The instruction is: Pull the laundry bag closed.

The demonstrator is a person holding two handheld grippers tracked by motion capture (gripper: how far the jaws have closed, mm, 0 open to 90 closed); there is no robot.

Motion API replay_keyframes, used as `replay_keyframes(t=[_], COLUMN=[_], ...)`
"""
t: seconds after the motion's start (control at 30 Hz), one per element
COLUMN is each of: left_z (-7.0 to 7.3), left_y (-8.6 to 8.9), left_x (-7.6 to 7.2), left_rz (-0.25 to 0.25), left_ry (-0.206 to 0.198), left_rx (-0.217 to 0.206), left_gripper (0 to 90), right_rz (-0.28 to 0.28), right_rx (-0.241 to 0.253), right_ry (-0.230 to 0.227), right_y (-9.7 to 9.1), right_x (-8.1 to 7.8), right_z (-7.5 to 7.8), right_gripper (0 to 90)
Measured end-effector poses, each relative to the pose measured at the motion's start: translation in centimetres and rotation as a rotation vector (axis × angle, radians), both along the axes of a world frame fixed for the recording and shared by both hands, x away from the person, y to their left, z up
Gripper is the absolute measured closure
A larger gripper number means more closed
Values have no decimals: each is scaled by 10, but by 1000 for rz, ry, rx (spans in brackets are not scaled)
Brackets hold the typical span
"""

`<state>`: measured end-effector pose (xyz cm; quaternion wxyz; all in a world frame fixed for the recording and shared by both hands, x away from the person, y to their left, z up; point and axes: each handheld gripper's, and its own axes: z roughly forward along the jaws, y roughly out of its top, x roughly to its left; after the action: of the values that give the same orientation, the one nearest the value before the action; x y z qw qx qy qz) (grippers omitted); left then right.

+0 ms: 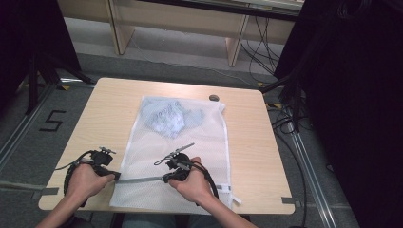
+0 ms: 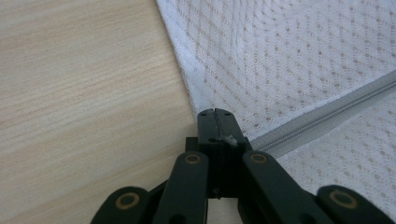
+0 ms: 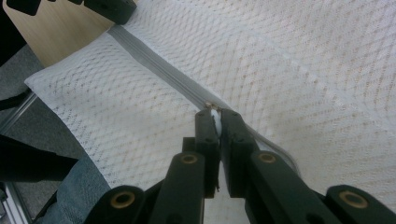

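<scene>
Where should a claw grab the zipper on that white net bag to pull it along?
Best by the small white zipper pull, from the near, open side. It stands up from the flat grey zipper, so thin jaws can pinch it. The right claw is already shut on it, while the left claw pins the mesh laundry bag at its edge.

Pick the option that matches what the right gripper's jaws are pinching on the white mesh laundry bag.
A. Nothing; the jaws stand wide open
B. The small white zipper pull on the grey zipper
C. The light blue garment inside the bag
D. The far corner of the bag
B: in the right gripper view the right gripper has its jaws closed on a small white zipper pull at the grey zipper of the mesh laundry bag.
</scene>
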<state>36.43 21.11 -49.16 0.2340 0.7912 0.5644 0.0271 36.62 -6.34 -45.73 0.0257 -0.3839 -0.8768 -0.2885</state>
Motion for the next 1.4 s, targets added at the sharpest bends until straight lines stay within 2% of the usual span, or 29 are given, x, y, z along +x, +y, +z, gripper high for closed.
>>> replay_keyframes(t=[0.17,0.37,0.4,0.53,0.77,1.4], left_z=[0,0,0,0,0,0], left_y=[0,0,0,0,0,0], left_x=[0,0,0,0,0,0], left_rz=[-1,-1,-2,1,-1,-1], left_ry=[0,0,-1,-1,0,0], left_rx=[0,0,1,-2,-1,1], left_gripper=[900,900,900,900,900,900], right_rz=[-22,-17,-4,-12,-9,-12], right_rx=[-5,-11,-11,-9,-9,-8], right_ry=[19,9,-5,10,-1,6], right_y=[0,-2,-2,-3,-5,-9], right_x=[-1,-1,1,0,1,2], right_z=[2,1,0,1,1,2], right_gripper=[872,872,872,872,872,872])
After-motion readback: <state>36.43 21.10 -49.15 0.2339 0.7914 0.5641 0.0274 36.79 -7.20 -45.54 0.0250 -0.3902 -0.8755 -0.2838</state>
